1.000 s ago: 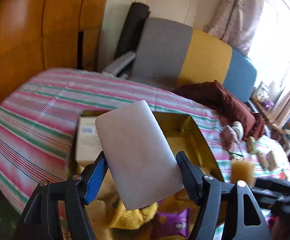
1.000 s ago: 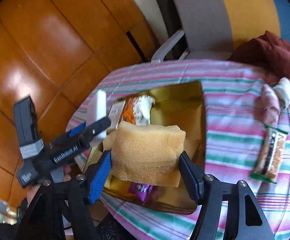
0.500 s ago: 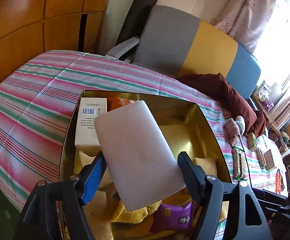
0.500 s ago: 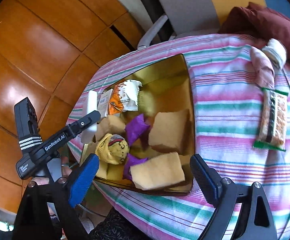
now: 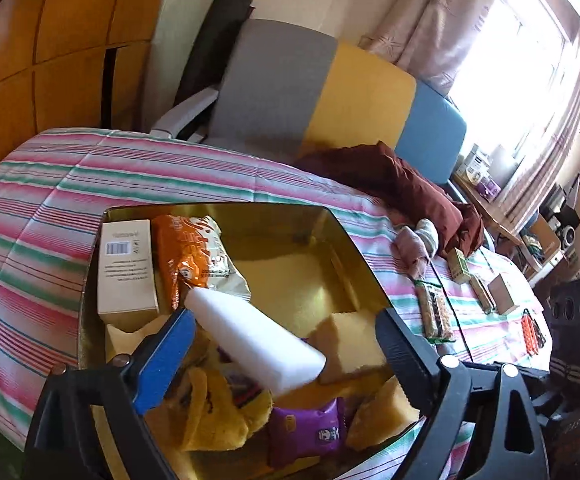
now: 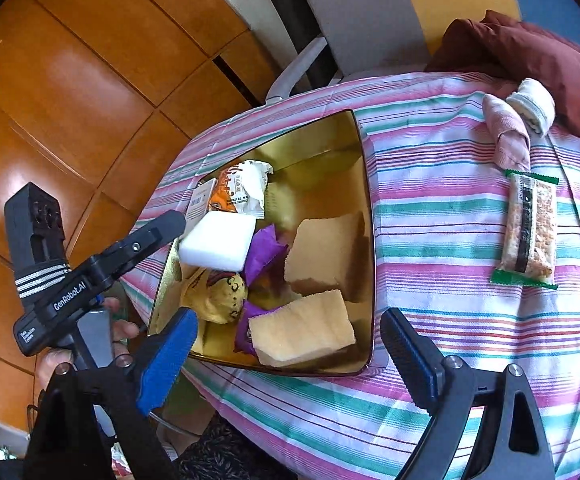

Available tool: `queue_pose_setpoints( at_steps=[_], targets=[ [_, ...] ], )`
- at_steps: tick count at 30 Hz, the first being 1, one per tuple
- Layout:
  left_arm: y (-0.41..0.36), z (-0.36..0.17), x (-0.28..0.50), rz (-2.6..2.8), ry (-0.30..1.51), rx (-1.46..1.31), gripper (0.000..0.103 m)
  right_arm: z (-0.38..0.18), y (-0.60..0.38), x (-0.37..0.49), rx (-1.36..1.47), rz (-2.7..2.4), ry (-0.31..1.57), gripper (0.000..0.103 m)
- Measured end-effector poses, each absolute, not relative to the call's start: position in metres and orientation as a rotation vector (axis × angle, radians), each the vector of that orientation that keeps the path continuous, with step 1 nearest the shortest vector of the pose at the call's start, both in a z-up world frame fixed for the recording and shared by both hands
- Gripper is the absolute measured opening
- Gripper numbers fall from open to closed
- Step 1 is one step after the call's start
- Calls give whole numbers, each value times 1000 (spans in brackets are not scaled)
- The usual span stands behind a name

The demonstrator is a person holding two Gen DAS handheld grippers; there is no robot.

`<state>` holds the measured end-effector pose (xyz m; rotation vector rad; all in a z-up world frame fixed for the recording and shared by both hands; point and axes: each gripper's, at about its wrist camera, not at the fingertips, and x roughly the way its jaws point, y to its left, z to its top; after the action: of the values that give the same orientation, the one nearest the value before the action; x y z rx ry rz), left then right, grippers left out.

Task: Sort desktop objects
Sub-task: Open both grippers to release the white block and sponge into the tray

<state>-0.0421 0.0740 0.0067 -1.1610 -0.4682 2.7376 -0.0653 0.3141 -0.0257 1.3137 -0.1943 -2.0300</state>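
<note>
A gold tin box (image 5: 329, 222) (image 6: 363, 168) sits on the striped tablecloth and holds several things. My left gripper (image 5: 286, 340) is open above the box; a white foam block (image 5: 254, 340) (image 6: 218, 244) lies tilted between its jaws, free of them, over the box contents. My right gripper (image 6: 286, 344) is open and empty above the box's near edge. Two yellow sponges (image 6: 323, 254) (image 6: 301, 330) lie in the box, with purple packets (image 6: 264, 252), a yellow knitted toy (image 6: 226, 296), an orange snack bag (image 5: 190, 256) and a white carton (image 5: 128, 268).
On the cloth right of the box lie a granola bar (image 6: 529, 228), rolled socks (image 6: 507, 136) and small boxes (image 5: 499, 298). A maroon cloth (image 5: 401, 184) lies by a grey, yellow and blue chair (image 5: 321, 92). A wooden wall (image 6: 70, 80) stands left.
My left gripper opened and the white foam block tipped down into the box. My right gripper let go of the yellow sponge, which now lies in the box, and drew back.
</note>
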Motion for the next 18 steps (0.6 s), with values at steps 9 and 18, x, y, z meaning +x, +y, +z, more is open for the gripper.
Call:
queue_pose_setpoints(
  at_steps=[9, 18],
  targets=[
    [48, -3, -26, 2881, -601, -1211, 59, -29, 323, -65, 1320, -2062, -200, 93],
    [95, -37, -34, 2543, -588, -1290, 61, -29, 332, -65, 1332, -2097, -211, 93]
  ],
)
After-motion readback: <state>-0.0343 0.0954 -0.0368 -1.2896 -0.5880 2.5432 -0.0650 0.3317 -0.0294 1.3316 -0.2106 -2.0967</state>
